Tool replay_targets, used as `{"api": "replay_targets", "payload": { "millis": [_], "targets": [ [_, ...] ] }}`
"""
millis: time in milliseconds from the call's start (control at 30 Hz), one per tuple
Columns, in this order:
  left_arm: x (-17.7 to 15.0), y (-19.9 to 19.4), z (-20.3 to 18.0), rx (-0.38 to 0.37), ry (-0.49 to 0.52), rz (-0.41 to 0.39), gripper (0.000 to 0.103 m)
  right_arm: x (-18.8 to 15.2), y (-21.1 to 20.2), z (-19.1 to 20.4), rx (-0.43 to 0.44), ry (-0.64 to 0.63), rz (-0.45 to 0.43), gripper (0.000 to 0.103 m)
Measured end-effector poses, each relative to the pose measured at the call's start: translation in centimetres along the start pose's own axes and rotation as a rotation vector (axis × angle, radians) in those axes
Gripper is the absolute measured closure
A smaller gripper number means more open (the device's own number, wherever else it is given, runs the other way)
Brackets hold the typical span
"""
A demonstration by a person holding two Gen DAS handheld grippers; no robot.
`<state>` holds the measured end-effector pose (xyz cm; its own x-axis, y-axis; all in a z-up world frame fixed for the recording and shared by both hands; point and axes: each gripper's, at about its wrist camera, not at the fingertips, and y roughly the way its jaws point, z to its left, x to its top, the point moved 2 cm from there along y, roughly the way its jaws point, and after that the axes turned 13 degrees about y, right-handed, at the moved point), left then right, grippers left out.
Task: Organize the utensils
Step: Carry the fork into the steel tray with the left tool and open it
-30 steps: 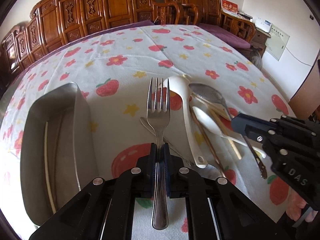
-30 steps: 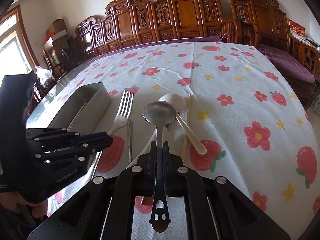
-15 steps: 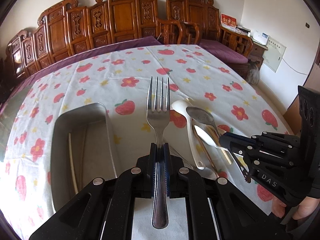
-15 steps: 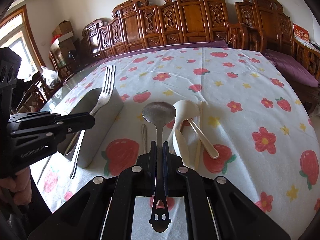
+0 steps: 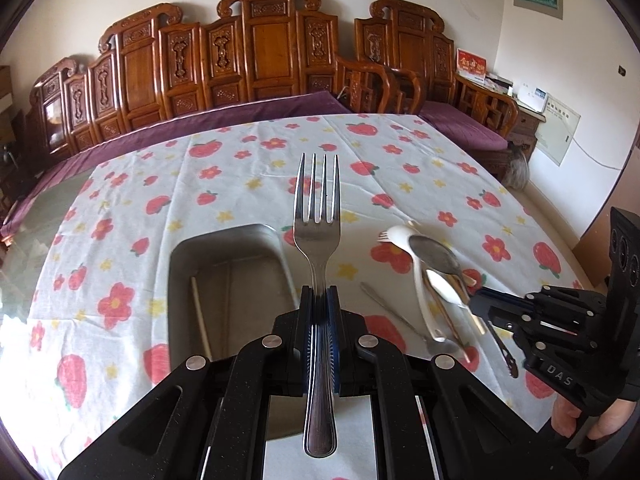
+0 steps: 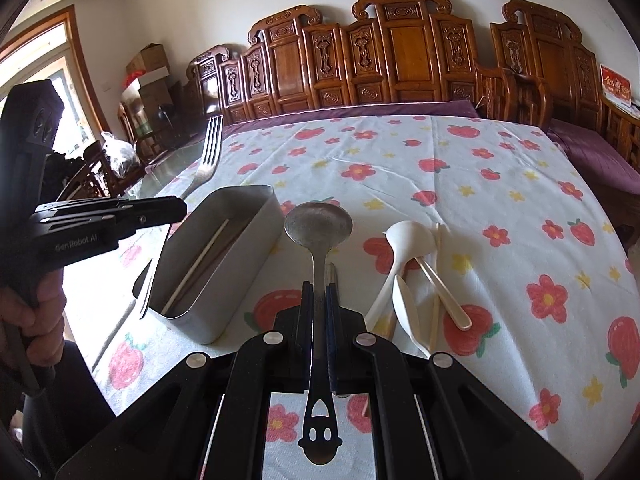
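The left gripper (image 5: pixel 319 300) has its jaws clamped on a steel fork (image 5: pixel 317 216), tines toward 12 o'clock, held above the right edge of the steel tray (image 5: pixel 224 240); the right gripper (image 6: pixel 319 296) grips a metal spoon (image 6: pixel 318 226) by its smiley-cutout handle, bowl at 12 o'clock; at its 2 o'clock, a white ladle (image 6: pixel 408 240), plastic spoon (image 6: pixel 406 310) and chopsticks (image 6: pixel 435 280) lie on the floral-clothed counter (image 6: pixel 500 208); the tray sits at 10 o'clock.

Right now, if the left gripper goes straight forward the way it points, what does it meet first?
Probably nothing close: the left gripper, holding the fork, points above the metal tray toward the far tablecloth. The way looks free, though depth is unclear.
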<state>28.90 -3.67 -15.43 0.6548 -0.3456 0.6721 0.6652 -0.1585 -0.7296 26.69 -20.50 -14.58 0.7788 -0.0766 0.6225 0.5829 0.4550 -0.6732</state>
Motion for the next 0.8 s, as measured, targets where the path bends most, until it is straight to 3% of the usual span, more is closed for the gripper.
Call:
{"api": "replay_targets", "payload": {
  "millis": [433, 800],
  "targets": [
    [-3.0, 3.8, 5.5, 0.043, -0.082, 0.075, 0.097, -0.1, 0.0, 0.7, -0.024, -0.009, -0.018, 0.096],
    [-4.3, 6.5, 5.2, 0.027, -0.063, 0.151, 0.097, -0.5, 1.2, 0.8, -0.039, -0.017, 0.011, 0.096]
  ]
}}
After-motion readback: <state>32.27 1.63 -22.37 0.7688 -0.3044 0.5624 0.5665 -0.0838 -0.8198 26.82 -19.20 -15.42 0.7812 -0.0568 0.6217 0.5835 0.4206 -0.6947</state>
